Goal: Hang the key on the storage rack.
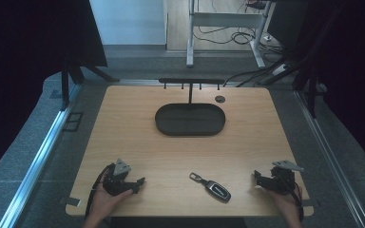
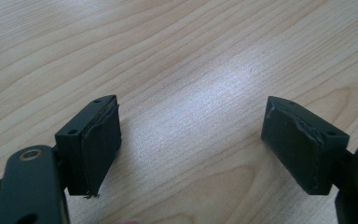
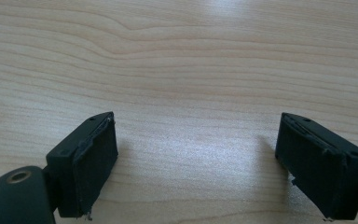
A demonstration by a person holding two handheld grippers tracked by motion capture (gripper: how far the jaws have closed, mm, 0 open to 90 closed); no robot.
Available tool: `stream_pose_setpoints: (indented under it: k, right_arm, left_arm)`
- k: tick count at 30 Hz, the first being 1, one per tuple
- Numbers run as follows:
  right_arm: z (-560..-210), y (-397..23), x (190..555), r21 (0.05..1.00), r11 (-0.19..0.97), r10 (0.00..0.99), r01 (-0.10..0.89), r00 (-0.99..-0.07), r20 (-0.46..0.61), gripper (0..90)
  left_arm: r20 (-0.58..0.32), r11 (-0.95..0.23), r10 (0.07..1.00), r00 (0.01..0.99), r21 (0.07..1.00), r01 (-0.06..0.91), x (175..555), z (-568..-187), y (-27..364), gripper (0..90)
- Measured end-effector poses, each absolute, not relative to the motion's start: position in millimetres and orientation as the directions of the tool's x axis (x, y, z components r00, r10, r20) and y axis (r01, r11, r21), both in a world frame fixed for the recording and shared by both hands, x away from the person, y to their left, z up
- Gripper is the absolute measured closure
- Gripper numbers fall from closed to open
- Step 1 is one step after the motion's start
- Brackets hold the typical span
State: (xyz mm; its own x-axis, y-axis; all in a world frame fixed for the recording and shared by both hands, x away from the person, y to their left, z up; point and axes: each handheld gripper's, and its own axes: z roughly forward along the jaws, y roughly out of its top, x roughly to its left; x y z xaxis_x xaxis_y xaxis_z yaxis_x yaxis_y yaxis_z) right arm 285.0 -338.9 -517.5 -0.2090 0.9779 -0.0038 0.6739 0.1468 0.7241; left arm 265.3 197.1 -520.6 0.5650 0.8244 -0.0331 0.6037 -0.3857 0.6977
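Observation:
A black car key fob (image 1: 218, 190) with a metal ring clip lies near the front edge of the wooden table (image 1: 123, 128), between the two hands. My left gripper (image 1: 139, 183) rests at the front left, held by a hand, its jaws pointing right toward the fob. In the left gripper view that gripper (image 2: 191, 140) is open over bare wood with nothing between its pads (image 2: 100, 144). At the front right my right gripper (image 1: 257, 177) points left toward the fob. Seen in the right gripper view, it (image 3: 198, 158) is open too, with bare wood between the pads.
A black oval tray (image 1: 190, 119) sits at the table's far middle, under a black rack with small hooks (image 1: 190, 81). A round cable grommet (image 1: 220, 99) lies to its right. Dark curtains flank the table; a desk frame and cables stand beyond.

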Motion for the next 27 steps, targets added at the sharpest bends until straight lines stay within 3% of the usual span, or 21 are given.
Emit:
stream_pose_setpoints:
  k: [17,27]
  right_arm:
    - [-517.1,-335.4,284.4,0.735,0.147,0.977,0.662,-0.215,-0.002,21.6]
    - [-514.7,-334.1,283.8,0.733,0.168,0.964,0.660,-0.264,0.017,28.5]
  left_arm:
    - [-0.032,-0.379,0.832,0.554,0.697,0.609,264.7,-520.5,196.2,19.6]
    - [-0.032,-0.379,0.832,0.554,0.697,0.609,264.8,-520.5,196.2,19.4]
